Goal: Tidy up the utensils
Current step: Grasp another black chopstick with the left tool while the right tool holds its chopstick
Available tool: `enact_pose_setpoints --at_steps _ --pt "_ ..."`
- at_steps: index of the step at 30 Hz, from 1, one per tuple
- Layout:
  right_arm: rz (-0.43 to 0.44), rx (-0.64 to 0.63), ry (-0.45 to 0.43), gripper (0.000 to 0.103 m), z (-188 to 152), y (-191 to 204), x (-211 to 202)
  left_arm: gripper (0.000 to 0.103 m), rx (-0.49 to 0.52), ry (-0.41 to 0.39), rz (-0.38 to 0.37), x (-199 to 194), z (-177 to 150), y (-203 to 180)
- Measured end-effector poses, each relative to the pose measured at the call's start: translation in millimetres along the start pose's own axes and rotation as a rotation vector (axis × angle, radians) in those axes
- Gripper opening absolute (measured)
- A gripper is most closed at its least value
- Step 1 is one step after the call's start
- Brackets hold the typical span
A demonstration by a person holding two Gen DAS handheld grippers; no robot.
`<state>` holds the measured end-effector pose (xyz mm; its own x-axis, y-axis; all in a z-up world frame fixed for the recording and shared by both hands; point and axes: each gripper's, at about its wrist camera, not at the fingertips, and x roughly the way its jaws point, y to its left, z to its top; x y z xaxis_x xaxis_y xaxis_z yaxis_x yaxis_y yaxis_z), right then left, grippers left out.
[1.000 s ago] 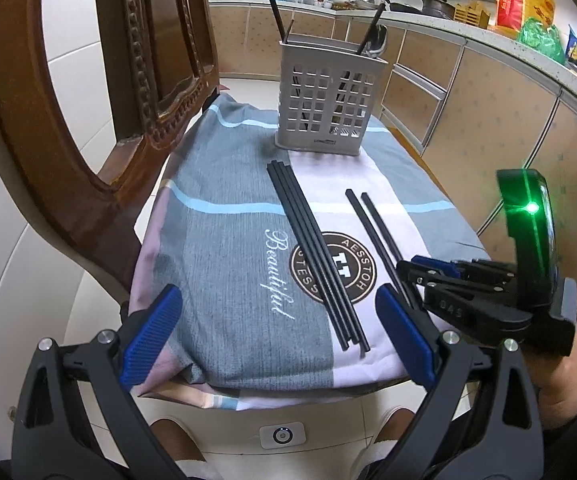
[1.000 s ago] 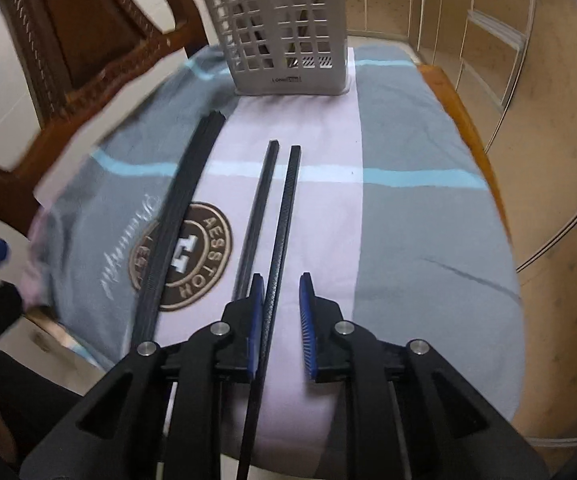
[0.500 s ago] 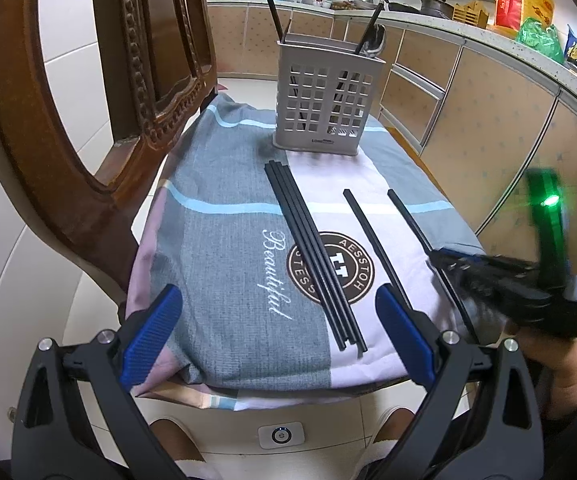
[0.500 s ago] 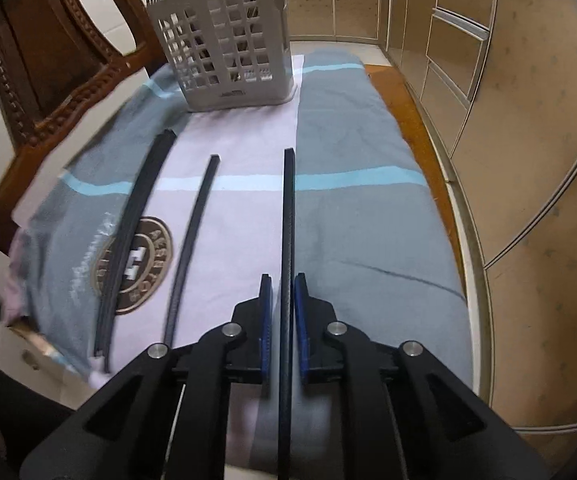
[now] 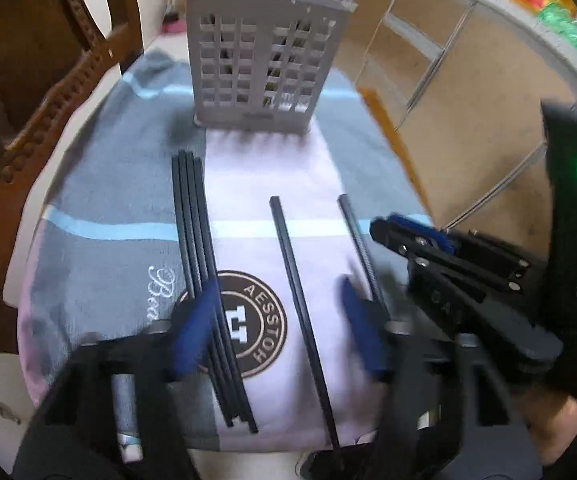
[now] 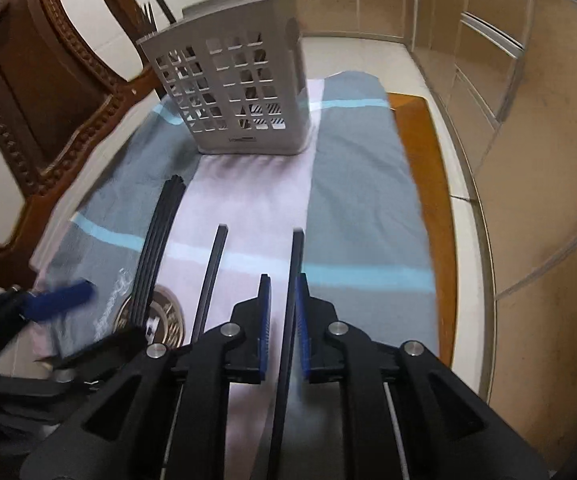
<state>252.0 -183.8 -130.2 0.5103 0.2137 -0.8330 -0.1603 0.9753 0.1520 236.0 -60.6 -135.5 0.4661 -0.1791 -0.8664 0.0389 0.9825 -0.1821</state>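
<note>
Here the right gripper [image 6: 283, 322] clamps one chopstick [image 6: 294, 272] (lifted), the left gripper [image 5: 278, 330], closing, straddles another [image 5: 300, 300].

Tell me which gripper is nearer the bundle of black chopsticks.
Left. The left gripper straddles the bundle of black chopsticks; the right gripper, shut on a single chopstick, sits farther right.

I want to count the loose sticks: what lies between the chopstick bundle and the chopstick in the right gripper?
One single black chopstick lies on the cloth between the bundle and the held chopstick; the right wrist view shows it.
</note>
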Motion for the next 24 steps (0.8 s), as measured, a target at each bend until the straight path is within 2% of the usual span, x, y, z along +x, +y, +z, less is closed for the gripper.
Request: enact_pose_setpoints --at_steps 3,6,9,14,19,21,22,24 --pt "-0.015 -0.022 0.032 0.013 14 1 24 0.053 -0.044 -0.001 0.024 3 5 7" --pt "-0.064 -0.041 0.11 0.013 20 -3 54 0.057 -0.054 0.015 0.038 7 8 11" --pt "-0.058 -0.07 0.088 0.011 23 -4 59 0.059 -0.033 0.025 0.048 14 12 6" --pt "0.053 0.038 0.041 0.008 24 -33 46 0.059 -0.01 0.044 0.071 29 32 -9" --pt "0.144 0.114 -0.037 0.008 27 -59 20 0.059 0.002 0.118 0.08 60 49 -22" --pt "0.149 0.114 -0.037 0.008 25 -62 20 0.049 -0.003 0.169 0.085 78 52 -24" --pt "0.149 0.111 -0.035 0.008 24 -61 20 0.043 -0.002 0.153 0.1 81 54 -25" --pt "0.153 0.101 -0.033 0.008 24 -59 21 0.016 0.015 0.145 0.138 83 58 -26"
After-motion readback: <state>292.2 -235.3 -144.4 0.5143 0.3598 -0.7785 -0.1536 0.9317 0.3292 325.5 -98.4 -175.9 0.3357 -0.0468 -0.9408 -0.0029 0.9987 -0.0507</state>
